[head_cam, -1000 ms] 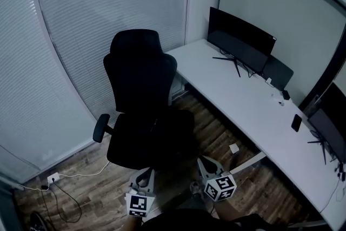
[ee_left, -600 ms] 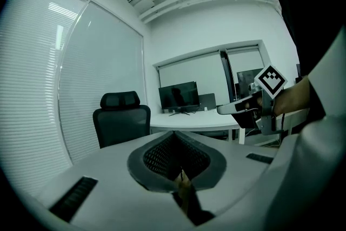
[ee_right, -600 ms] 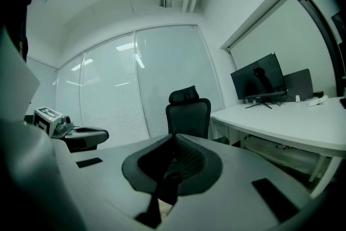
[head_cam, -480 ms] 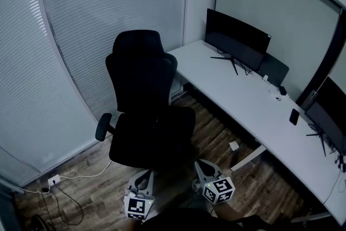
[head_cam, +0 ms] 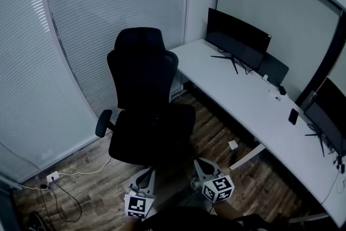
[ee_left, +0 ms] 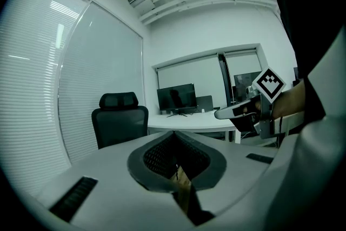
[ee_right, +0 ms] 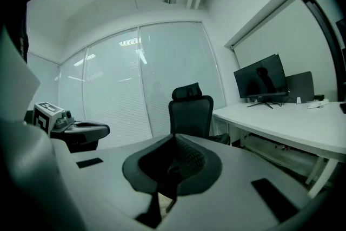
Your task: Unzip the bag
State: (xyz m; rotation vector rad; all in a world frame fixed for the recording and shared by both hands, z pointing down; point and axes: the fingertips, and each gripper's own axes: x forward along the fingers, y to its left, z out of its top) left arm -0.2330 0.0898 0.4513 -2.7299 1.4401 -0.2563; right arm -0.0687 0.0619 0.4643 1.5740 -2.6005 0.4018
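No bag shows in any view. My left gripper [head_cam: 145, 177] is held low at the bottom of the head view, pointing at the black office chair [head_cam: 143, 94]. Its jaws are shut with nothing between them [ee_left: 175, 140]. Just to its right, my right gripper [head_cam: 199, 166] is held the same way, shut and empty [ee_right: 174, 143]. In the left gripper view the right gripper [ee_left: 238, 112] sits to the right, in a person's hand. The left gripper [ee_right: 81, 130] appears at the left of the right gripper view.
A long white desk [head_cam: 243, 100] runs along the right wall with a black monitor [head_cam: 238, 40], a second monitor [head_cam: 327, 127] and a phone [head_cam: 293, 116]. On the wooden floor lie a small white box [head_cam: 233, 146] and a socket with a cable [head_cam: 52, 177]. Blinds cover the windows behind the chair.
The head view has shifted slightly. Both grippers have stayed low in front of me and side by side, shifting only a little within the picture.
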